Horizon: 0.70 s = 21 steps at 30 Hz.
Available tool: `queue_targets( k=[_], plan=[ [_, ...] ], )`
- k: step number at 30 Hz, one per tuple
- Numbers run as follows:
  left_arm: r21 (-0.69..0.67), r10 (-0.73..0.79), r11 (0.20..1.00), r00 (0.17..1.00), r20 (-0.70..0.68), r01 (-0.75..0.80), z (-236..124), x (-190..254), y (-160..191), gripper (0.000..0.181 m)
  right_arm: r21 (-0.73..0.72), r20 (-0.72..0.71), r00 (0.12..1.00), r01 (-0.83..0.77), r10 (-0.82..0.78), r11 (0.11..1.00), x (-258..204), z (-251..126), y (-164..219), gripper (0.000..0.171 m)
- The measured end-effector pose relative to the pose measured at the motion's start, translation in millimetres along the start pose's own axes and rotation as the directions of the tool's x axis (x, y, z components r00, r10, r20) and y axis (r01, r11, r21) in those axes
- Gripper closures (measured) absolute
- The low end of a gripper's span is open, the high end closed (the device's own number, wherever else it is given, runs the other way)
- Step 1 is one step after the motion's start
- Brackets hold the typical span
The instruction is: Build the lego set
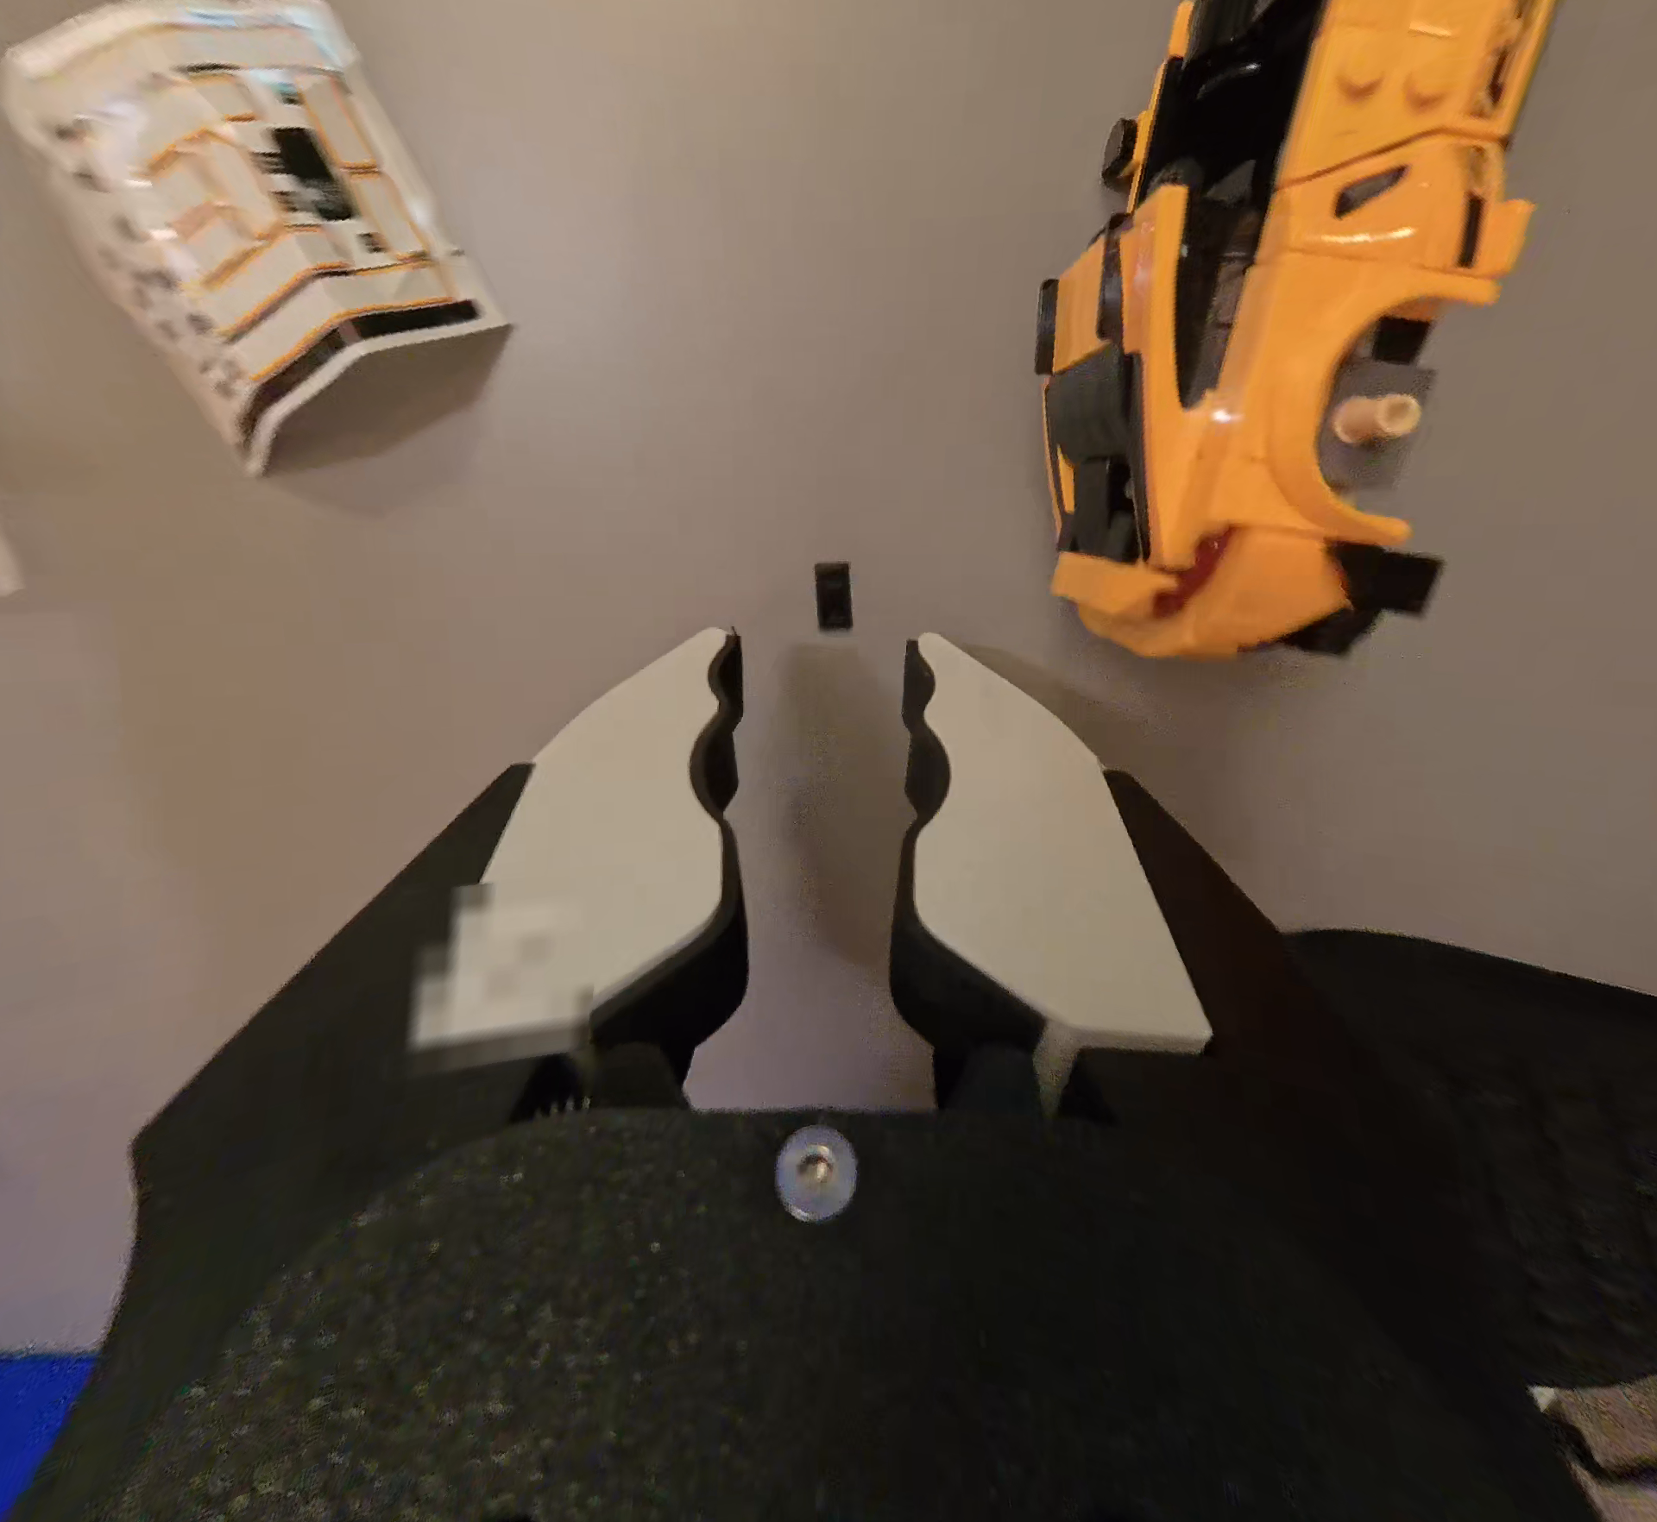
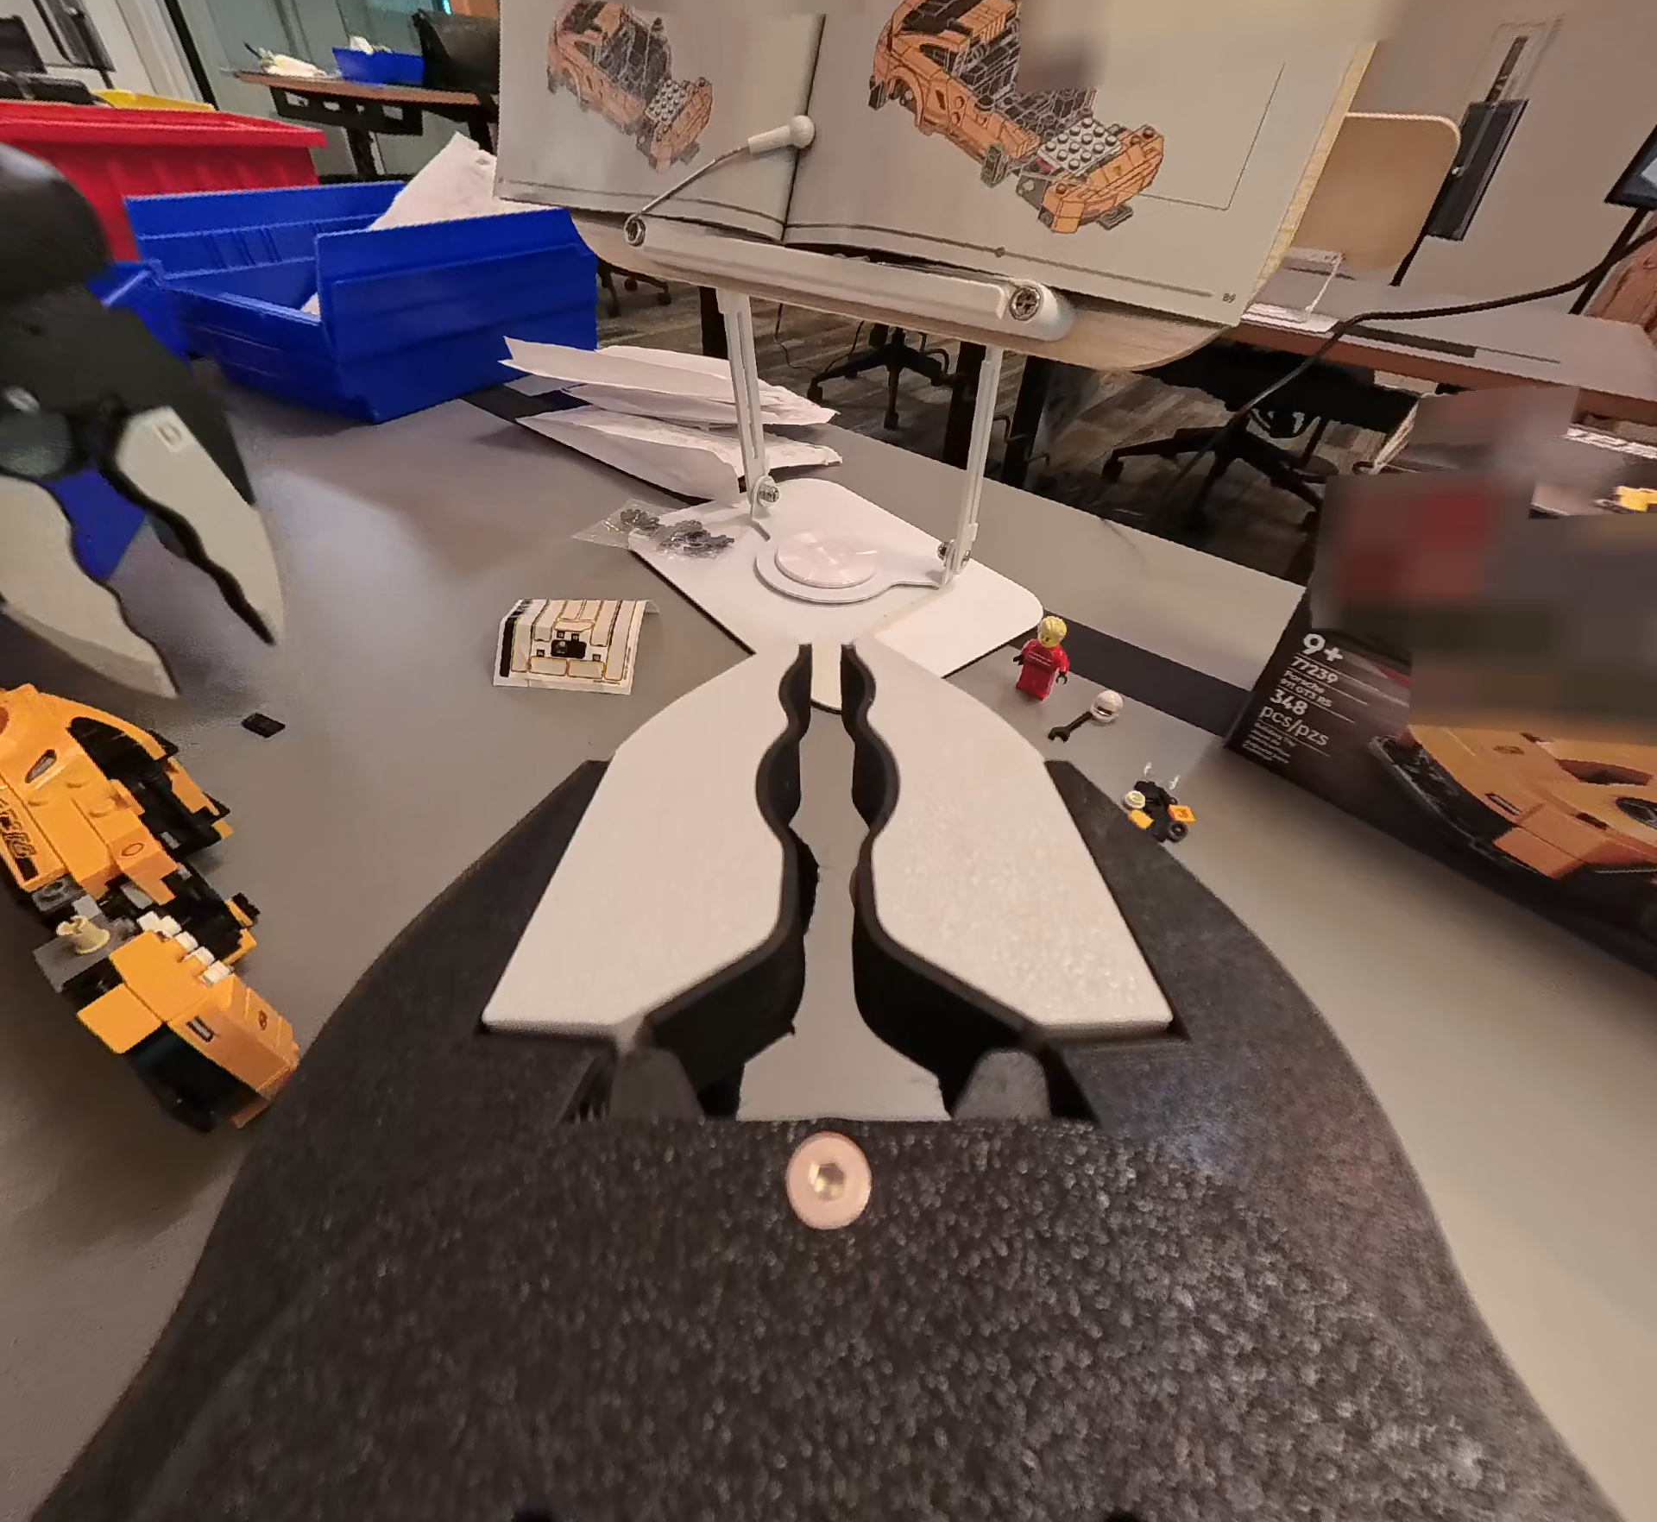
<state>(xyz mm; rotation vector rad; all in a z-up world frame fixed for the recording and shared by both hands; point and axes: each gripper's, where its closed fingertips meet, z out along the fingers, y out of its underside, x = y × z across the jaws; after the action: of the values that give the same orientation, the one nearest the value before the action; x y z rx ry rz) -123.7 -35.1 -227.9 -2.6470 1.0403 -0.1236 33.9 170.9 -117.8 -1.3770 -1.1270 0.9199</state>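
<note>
On the grey desk (image 1: 807, 314), just ahead of the left claw (image 1: 822, 645), lies a small black piece (image 1: 832, 596), and the claw hangs over it pointing down with its jaws parted and nothing between them, a pose that looks set up for picking that piece as the next part of the build. Off to its right the yellow and black car (image 1: 1273, 314) lies on the desk with no claw touching it; one tan axle pin pokes from an empty wheel arch, so by my reading wheels are yet to go on. A sticker sheet (image 1: 242, 215) curls on the desk well to the other side. The right claw (image 2: 826, 654) is held low over the desk, away from the car, its jaws drawn nearly together with only a narrow gap and nothing gripped; it seems parked while the left one works. Straight ahead of it an instruction booklet (image 2: 897, 134) is clipped open on a white stand (image 2: 852, 565), propped upright, likely so the pages can be read during the build. Blue bins (image 2: 377, 296) sit at the far left edge of the desk; one holds white paper, the rest of their contents I cannot make out. A red bin (image 2: 152, 152) stands behind them, its inside hidden. A small clear bag of dark parts (image 2: 663, 533) rests on the stand's base, and a red minifigure (image 2: 1042, 659), a white helmet (image 2: 1108, 704) and the set's box (image 2: 1435, 762) stand to the right.
</note>
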Motion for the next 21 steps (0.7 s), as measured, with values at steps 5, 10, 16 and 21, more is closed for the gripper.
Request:
queue_targets(
  k=[5, 10, 16, 21],
  plan=[
    [0.185, -0.134, 0.978, 0.973, 0.190, 0.098, -99, -26, 23, 0.151, 0.005, -0.004, 1.000, -0.001, 0.001, 1.000, 2, -1, -1, 0.165],
    [0.282, -0.406, 0.906, 0.832, 0.379, 0.315, -194, -60, 116, 0.157, -0.006, -0.002, 1.000, -0.016, 0.016, 1.000, 4, 1, 4, 0.165],
    [0.124, -0.566, 0.819, 0.753, 0.335, 0.560, -177, -49, 237, 0.181, 0.016, -0.054, 0.998, -0.011, 0.012, 1.000, 11, -2, -2, 0.165],
    [-0.168, -0.456, 0.843, 0.844, 0.283, 0.512, -135, -26, 296, 0.177, 0.025, -0.090, 0.996, -0.006, 0.008, 1.000, 14, -4, -5, 0.165]
  ],
)
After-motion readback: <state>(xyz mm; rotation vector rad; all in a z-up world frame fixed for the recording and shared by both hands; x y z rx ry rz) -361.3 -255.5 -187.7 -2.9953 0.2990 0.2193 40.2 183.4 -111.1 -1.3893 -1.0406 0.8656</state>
